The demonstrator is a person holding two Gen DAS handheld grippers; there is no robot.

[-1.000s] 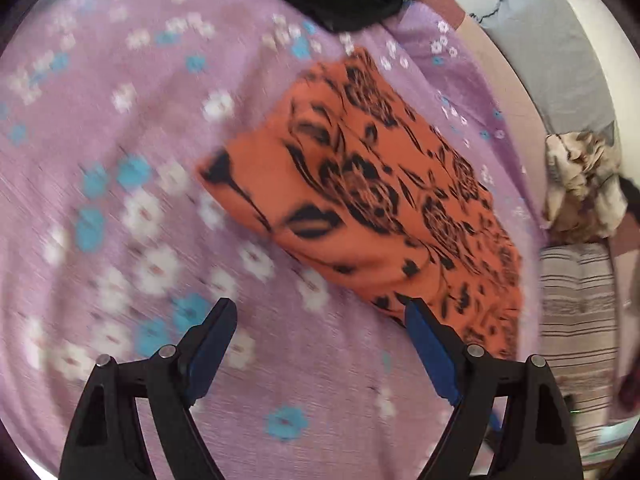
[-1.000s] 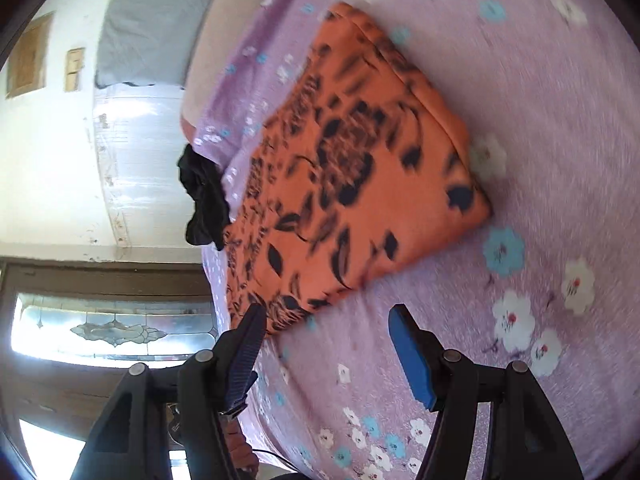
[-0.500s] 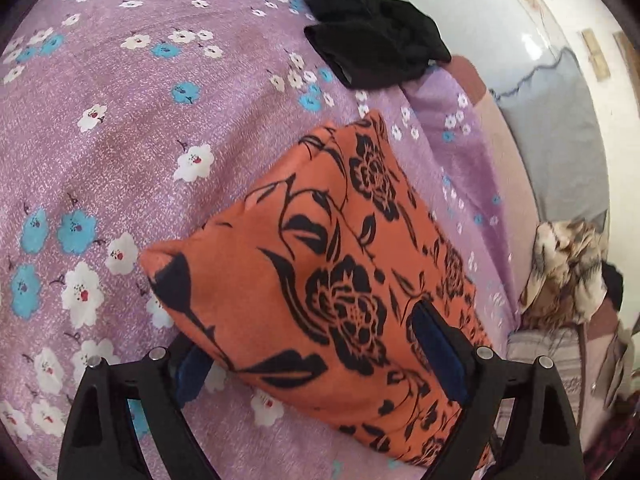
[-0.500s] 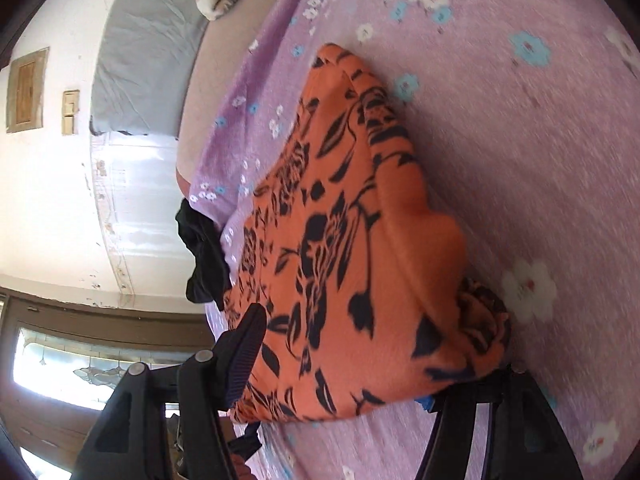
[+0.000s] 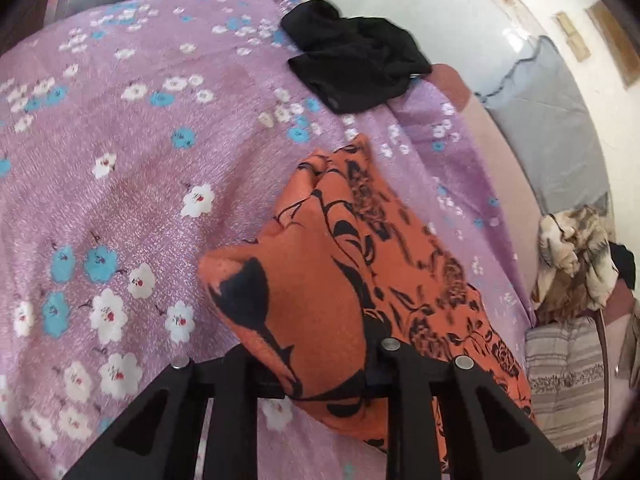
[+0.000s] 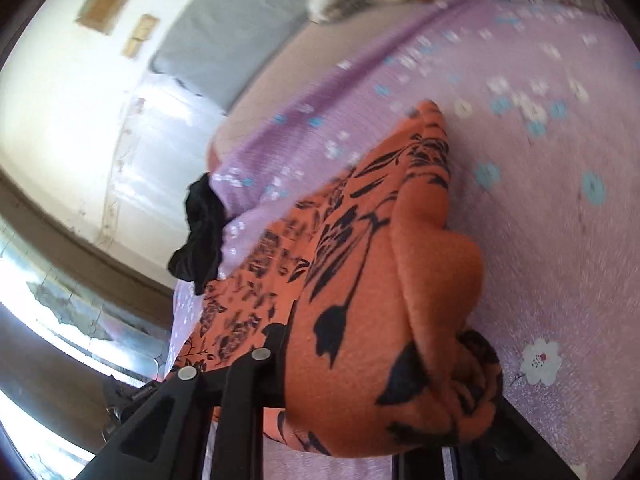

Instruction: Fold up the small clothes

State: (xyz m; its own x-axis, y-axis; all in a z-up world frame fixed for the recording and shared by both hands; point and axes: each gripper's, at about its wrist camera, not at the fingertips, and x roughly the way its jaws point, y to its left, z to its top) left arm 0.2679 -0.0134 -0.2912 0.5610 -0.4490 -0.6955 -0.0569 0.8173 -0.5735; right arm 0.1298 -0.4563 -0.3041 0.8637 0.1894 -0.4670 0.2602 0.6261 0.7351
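Orange black-floral garment (image 5: pixel 352 280) bunched on purple flowered bed sheet (image 5: pixel 120 184), near corners pinched by left hand-held gripper (image 5: pixel 316 372) & right hand-held gripper (image 6: pixel 380 396), both clamped on cloth, black garment (image 5: pixel 356 68) at far edge.

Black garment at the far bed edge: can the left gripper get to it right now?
Probably not: the left gripper is shut on the orange floral cloth. The black garment lies apart, beyond it.

I see a bed under a purple flowered sheet (image 5: pixel 132 184), white wall (image 6: pixel 60 92) behind it, grey pillow (image 5: pixel 556 120) at the head, bright glass window (image 6: pixel 52 312) low on my right view
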